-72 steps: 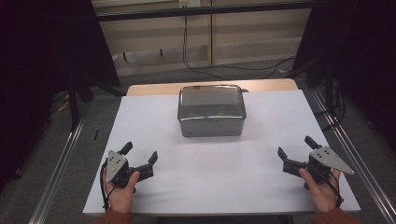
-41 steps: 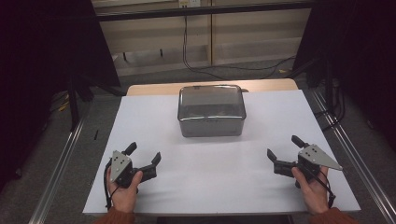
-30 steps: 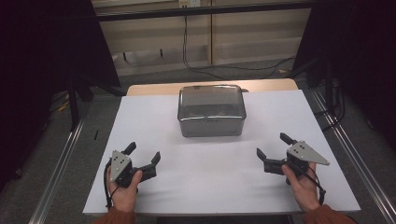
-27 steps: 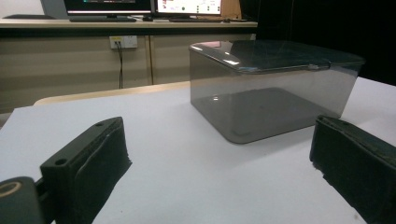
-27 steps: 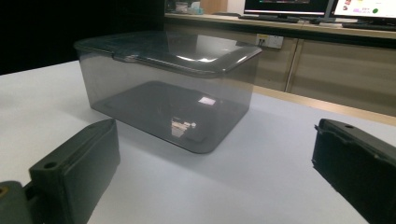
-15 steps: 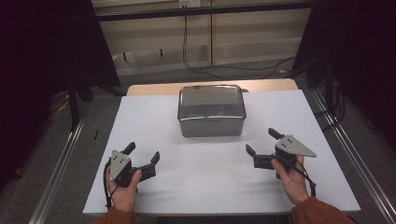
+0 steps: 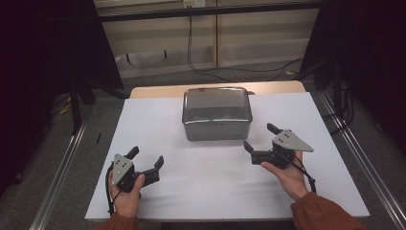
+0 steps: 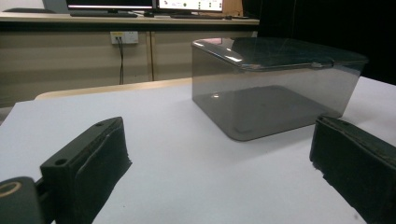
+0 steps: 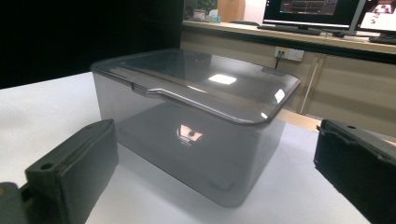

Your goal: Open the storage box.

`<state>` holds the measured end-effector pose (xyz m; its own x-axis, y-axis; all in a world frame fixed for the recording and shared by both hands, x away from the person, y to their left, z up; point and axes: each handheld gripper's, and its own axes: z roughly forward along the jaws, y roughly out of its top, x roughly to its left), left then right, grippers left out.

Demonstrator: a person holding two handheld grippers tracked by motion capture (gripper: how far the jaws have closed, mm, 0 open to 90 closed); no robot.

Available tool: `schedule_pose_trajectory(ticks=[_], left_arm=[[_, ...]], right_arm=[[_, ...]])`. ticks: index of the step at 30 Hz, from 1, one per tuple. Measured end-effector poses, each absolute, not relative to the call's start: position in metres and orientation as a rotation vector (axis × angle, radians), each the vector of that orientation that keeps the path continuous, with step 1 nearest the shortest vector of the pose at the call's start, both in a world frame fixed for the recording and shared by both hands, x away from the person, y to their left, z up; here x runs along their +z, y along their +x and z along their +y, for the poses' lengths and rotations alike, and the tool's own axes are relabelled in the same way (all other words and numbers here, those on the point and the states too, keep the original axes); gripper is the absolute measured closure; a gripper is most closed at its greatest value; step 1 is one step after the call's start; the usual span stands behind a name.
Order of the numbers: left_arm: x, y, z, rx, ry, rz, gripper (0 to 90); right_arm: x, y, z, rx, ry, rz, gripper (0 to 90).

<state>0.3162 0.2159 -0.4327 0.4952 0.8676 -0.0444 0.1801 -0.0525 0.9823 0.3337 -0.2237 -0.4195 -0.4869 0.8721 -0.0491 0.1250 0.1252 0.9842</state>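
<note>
On the white bench a lidded grey box sits at the far middle, the right hand-held gripper just beside its near right corner, jaws wide apart and empty, the left hand-held gripper well apart from it, likewise spread and empty.

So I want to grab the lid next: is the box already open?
No, the lid sits closed on the box, flush along its rim.
</note>
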Motion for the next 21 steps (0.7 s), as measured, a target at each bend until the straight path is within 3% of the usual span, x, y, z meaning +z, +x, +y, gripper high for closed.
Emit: schedule_pose_trajectory(ticks=[21], left_arm=[[-0.432,0.317,0.216,0.716,1.55,0.944,4.0]], right_arm=[[-0.408,0.363,-0.196,1.36,0.807,1.796,1.6]])
